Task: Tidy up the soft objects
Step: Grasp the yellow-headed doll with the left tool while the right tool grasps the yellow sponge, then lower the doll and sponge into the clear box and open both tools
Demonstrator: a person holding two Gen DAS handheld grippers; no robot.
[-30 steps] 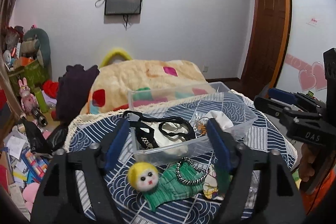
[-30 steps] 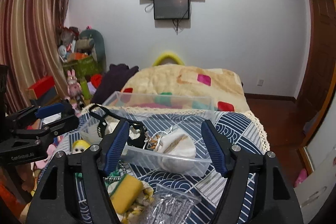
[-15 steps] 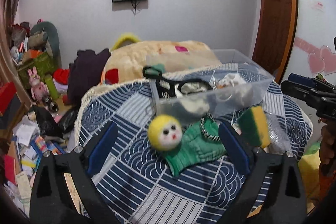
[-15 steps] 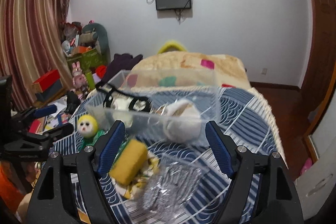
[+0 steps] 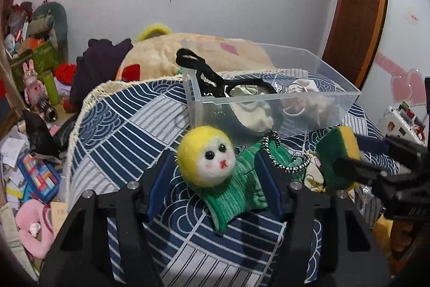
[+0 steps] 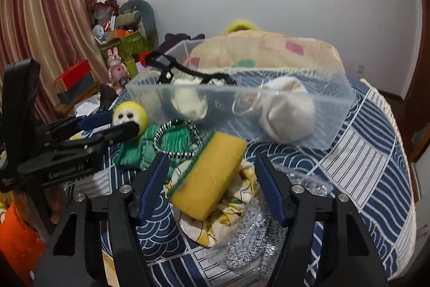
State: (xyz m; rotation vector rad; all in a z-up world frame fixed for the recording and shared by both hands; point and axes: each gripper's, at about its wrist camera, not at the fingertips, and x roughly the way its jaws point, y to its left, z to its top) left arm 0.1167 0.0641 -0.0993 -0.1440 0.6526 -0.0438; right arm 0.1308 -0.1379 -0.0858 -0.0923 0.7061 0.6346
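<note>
A doll with a yellow felt head (image 5: 206, 156) and green knit body (image 5: 236, 187) lies on the blue patterned cloth (image 5: 129, 136). My left gripper (image 5: 215, 184) is open, its fingers on either side of the doll. A yellow-green sponge (image 6: 212, 174) lies on a floral cloth (image 6: 225, 217). My right gripper (image 6: 212, 184) is open around the sponge. A clear plastic bin (image 5: 271, 104) behind holds white soft items and a black strap. A black-white braided band (image 6: 177, 139) rests on the green knit.
A silver mesh scrubber in plastic (image 6: 255, 241) lies right of the sponge. A quilted blanket (image 6: 268, 53) is piled behind the bin. The floor at left holds toys, boxes and papers (image 5: 32, 166). The cloth's fringe edge (image 5: 78, 125) drops off at left.
Both grippers have moved down and forward. The left one now straddles the doll and the right one straddles the sponge. Both stay open.
</note>
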